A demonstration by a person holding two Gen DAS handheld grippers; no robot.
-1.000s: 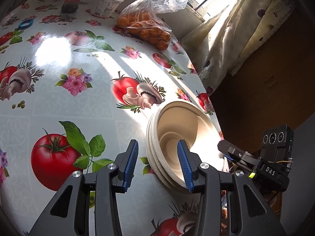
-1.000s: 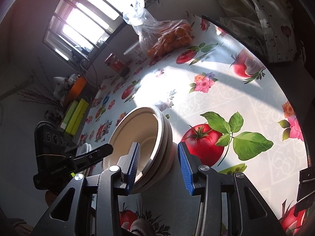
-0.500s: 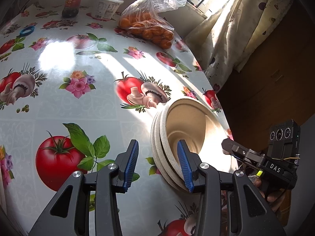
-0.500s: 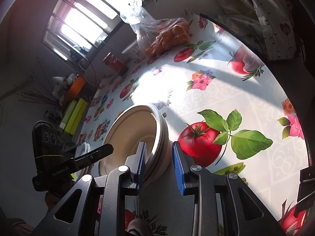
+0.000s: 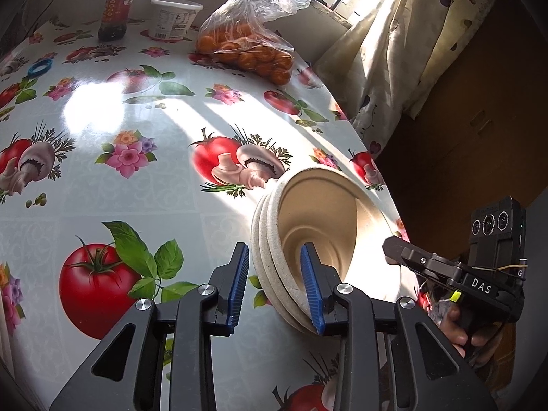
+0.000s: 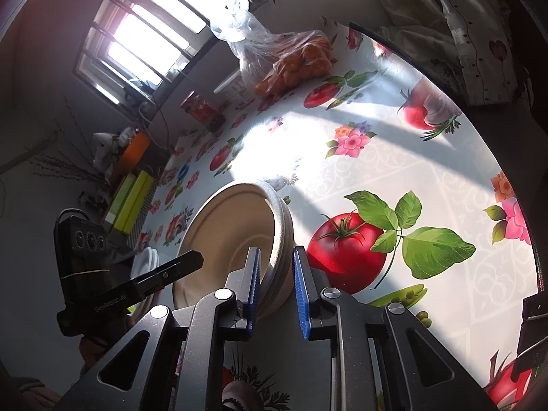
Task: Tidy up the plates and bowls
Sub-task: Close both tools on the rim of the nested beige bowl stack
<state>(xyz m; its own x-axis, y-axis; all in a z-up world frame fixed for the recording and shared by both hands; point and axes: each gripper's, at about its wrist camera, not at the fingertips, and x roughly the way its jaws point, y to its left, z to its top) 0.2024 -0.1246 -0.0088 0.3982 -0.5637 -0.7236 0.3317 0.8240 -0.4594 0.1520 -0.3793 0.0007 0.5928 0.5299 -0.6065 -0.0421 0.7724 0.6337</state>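
A stack of three beige paper bowls [image 5: 308,212] stands near the right edge of the table with the tomato-print cloth [image 5: 137,102]. My left gripper [image 5: 275,287] straddles the near rim of the stack, jaws partly closed, a small gap left on the outer side. My right gripper [image 6: 275,284] is closed on the opposite rim of the same stack [image 6: 236,226]. Each gripper shows in the other's view: the right one [image 5: 445,270], the left one [image 6: 137,281]. A small pile of white plates [image 6: 145,260] lies behind the left gripper.
A bag of oranges [image 5: 246,44], a white tub [image 5: 174,17] and a jar [image 5: 114,10] stand at the far edge by the window. A blue ring [image 5: 40,67] lies far left. A curtain [image 5: 411,51] hangs beyond the table's right edge.
Both grippers have narrowed around the bowl stack's rims; the right one has closed on the rim. The stack has tilted and sits slightly higher in the views.
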